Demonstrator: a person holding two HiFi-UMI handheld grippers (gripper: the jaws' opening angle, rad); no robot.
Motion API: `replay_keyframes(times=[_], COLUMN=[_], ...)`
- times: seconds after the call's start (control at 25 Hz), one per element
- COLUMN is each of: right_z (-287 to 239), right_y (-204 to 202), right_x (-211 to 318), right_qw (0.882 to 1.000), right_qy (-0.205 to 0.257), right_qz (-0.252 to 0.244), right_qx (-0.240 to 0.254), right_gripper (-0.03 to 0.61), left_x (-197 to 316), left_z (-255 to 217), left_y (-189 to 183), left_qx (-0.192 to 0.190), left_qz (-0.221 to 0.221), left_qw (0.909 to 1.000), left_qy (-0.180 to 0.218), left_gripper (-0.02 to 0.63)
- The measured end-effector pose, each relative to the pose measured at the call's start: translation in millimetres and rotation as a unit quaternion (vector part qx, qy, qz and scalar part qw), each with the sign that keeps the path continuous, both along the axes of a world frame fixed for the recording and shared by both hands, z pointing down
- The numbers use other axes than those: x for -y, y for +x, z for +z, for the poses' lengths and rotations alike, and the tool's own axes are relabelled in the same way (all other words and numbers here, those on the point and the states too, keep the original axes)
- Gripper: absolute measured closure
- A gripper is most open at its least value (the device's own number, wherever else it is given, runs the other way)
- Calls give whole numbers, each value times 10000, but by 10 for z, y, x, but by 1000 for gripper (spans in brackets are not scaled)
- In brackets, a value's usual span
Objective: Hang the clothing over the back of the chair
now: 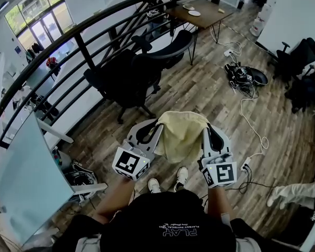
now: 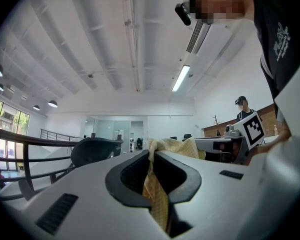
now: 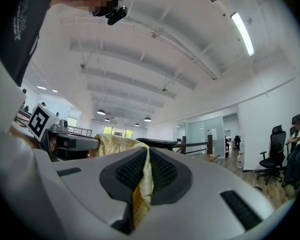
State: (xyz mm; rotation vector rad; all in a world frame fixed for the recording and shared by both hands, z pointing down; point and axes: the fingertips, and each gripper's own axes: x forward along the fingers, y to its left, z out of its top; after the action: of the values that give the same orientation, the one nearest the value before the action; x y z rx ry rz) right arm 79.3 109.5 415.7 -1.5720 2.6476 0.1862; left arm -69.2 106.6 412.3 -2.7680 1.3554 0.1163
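- The pale yellow clothing (image 1: pixel 182 134) is held up between the two grippers at the lower centre of the head view, above the wooden floor (image 1: pixel 215 96).
- The left gripper (image 1: pixel 151 131) has its jaws pressed together on one edge of the fabric, and a fold runs down between its dark pads.
- The right gripper (image 1: pixel 212 135) is clamped on the opposite edge.
- The black chair (image 1: pixel 127 80) stands up and to the left of the clothing, apart from it, near the dark railing (image 1: pixel 68 41).

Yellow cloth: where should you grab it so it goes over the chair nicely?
Probably along its upper edge, one end per gripper, coming in from the sides. The left gripper and right gripper pinch it that way now, and the yellow cloth hangs spread between them.
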Motion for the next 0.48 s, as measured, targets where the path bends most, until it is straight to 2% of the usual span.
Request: replay_keyframes(times=[0.48], right_z=[-80], right_y=[308], right_x=[537], right_qw=[9992], right_qy=[34], right_qz=[-405], right_qx=[-58], right_gripper=[553], left_x=[548], left_z=[-130], left_y=[323], left_qx=[27], left_qz=[-359], left_qw=[9993], left_qy=[77], left_gripper=[577])
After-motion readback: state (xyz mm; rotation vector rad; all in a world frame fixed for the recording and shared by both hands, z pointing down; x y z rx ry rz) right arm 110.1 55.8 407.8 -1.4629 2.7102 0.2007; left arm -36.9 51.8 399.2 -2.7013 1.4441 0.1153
